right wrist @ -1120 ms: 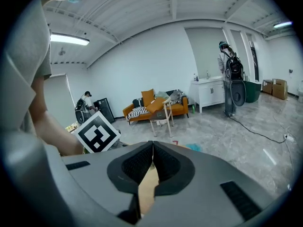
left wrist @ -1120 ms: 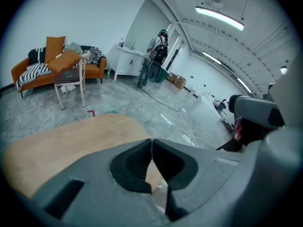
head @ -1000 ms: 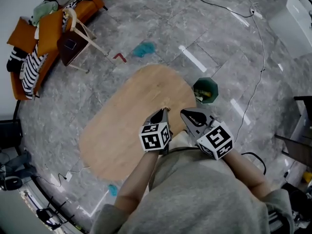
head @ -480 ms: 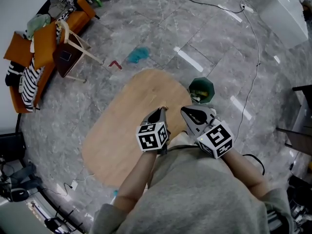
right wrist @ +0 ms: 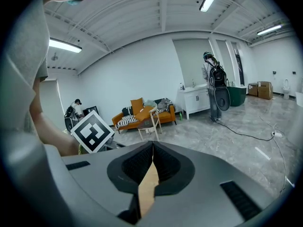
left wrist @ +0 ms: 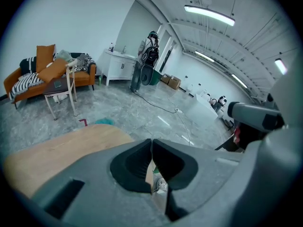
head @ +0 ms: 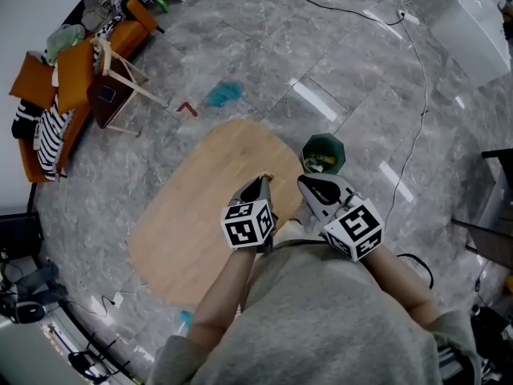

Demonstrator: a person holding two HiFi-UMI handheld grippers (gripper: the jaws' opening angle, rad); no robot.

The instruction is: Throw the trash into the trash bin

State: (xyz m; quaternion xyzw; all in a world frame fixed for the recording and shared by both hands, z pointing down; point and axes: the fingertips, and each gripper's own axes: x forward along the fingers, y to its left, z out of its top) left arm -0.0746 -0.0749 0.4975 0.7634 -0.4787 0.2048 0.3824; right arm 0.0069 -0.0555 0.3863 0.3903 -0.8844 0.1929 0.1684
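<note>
A green trash bin (head: 323,152) with scraps inside stands on the floor by the far right end of the oval wooden table (head: 204,215). My left gripper (head: 260,183) is over the table's near right edge. Its jaws are shut with nothing between them, as the left gripper view (left wrist: 151,142) shows. My right gripper (head: 309,186) is beside it, just short of the bin. It too is shut and empty (right wrist: 152,148). A teal scrap (head: 224,93) and a small red piece (head: 187,108) lie on the floor beyond the table.
An orange sofa (head: 48,95) piled with cushions and clothes, with a wooden chair (head: 116,70) before it, is at far left. A black cable (head: 418,127) runs across the grey floor at right, near a white cabinet (head: 481,22). A person (left wrist: 150,46) stands far back.
Both grippers stay shut and close to my chest. The table and the bin have slid a little to the left in the head view as I move.
</note>
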